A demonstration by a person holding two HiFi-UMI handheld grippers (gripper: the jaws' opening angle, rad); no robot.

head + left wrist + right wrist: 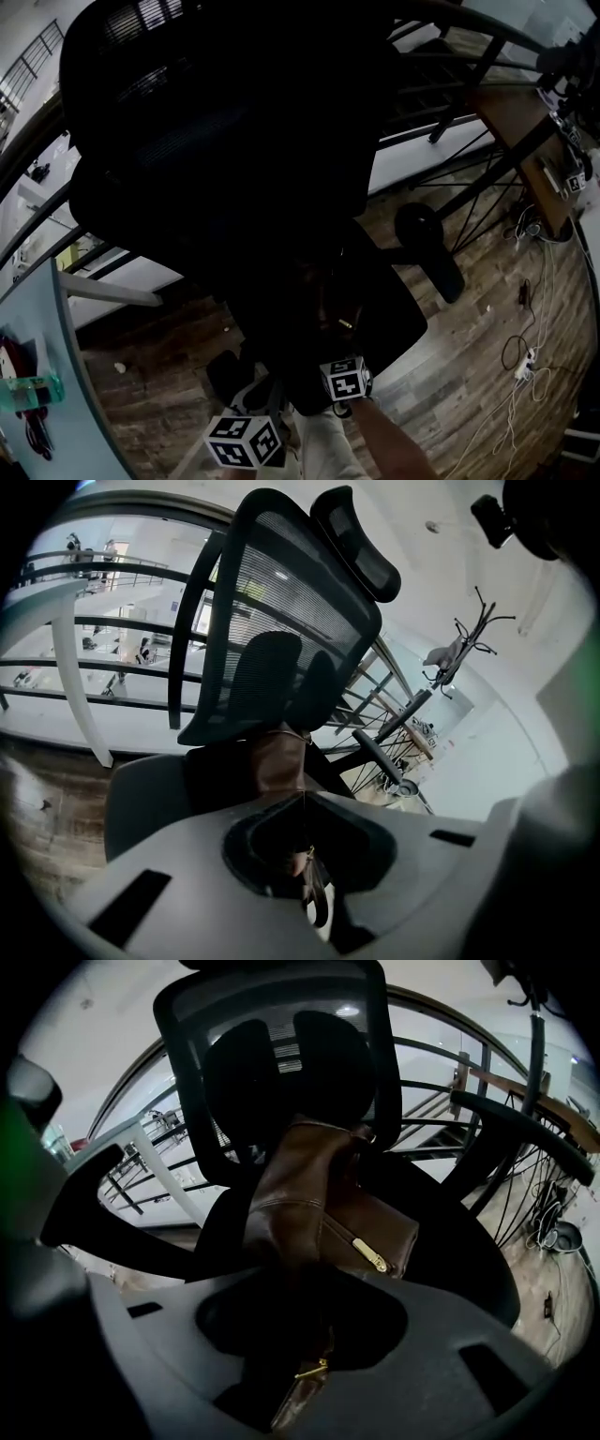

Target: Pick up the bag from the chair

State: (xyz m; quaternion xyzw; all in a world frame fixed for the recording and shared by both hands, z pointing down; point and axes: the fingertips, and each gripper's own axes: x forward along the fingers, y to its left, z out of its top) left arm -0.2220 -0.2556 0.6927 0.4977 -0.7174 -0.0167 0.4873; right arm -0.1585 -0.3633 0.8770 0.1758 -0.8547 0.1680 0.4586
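A brown leather bag (pixel 314 1199) with a gold zip pull stands on the seat of the black mesh office chair (pixel 281 1044), leaning on its backrest. My right gripper (pixel 314 1283) is shut on a brown strap with a gold fitting (pixel 305 1382) at the bag's near side. In the left gripper view the bag (pixel 279 759) sits just past my left gripper (pixel 305 803), which is shut with a strap (pixel 314 892) hanging between its jaws. In the head view both grippers (pixel 246 439) (pixel 346 377) meet at the seat's front; the bag (pixel 339 314) is nearly lost in shadow.
The chair's armrests (pixel 520 1129) flank the bag. A railing (pixel 103 630) and glass run behind the chair. A wooden desk (pixel 525 141) with cables (pixel 520 361) on the wood floor lies to the right, and a pale desk edge (pixel 66 356) to the left.
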